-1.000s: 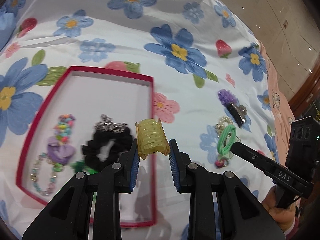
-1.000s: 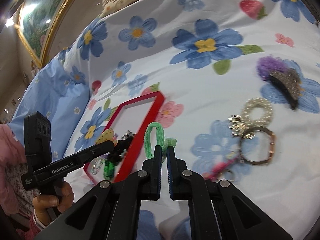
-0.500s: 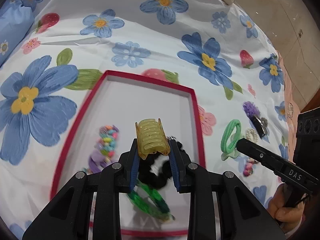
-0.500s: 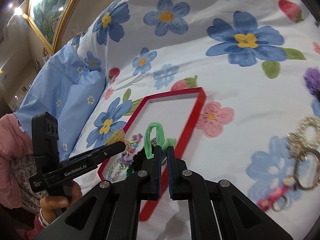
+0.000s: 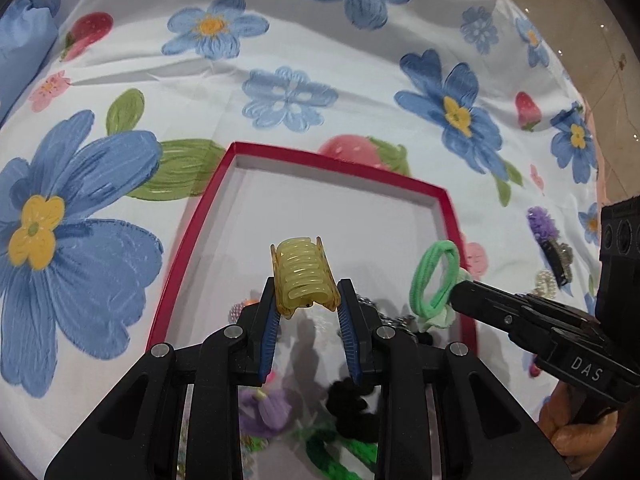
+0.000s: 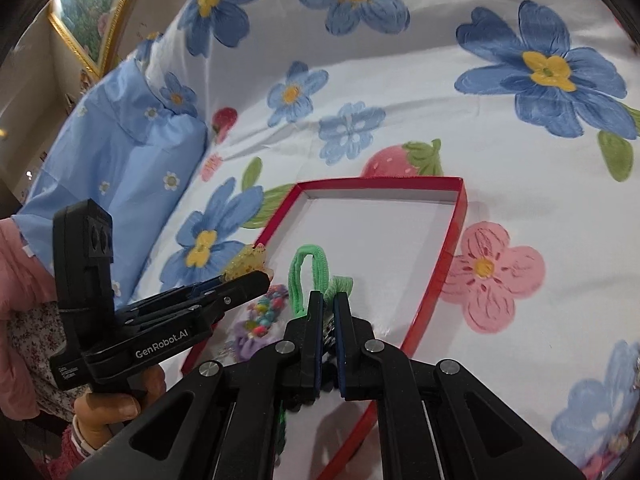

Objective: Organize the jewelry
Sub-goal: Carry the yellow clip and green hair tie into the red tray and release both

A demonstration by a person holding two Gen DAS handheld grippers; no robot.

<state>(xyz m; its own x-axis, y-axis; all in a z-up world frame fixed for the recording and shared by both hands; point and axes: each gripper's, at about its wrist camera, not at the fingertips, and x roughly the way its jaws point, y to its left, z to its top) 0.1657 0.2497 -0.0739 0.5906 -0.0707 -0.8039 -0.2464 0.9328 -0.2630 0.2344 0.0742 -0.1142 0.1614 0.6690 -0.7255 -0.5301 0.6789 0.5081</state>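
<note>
Right tool [image 6: 328, 300] pinches green hair tie [image 6: 308, 268] — over red tray [image 6: 456, 224].

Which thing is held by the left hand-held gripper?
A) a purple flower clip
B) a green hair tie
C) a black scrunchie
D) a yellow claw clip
D: the left hand-held gripper clamps the yellow claw clip between its blue pads, above the red tray.

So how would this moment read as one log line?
left gripper: holds yellow claw clip | right gripper: holds green hair tie | both over red tray
</note>
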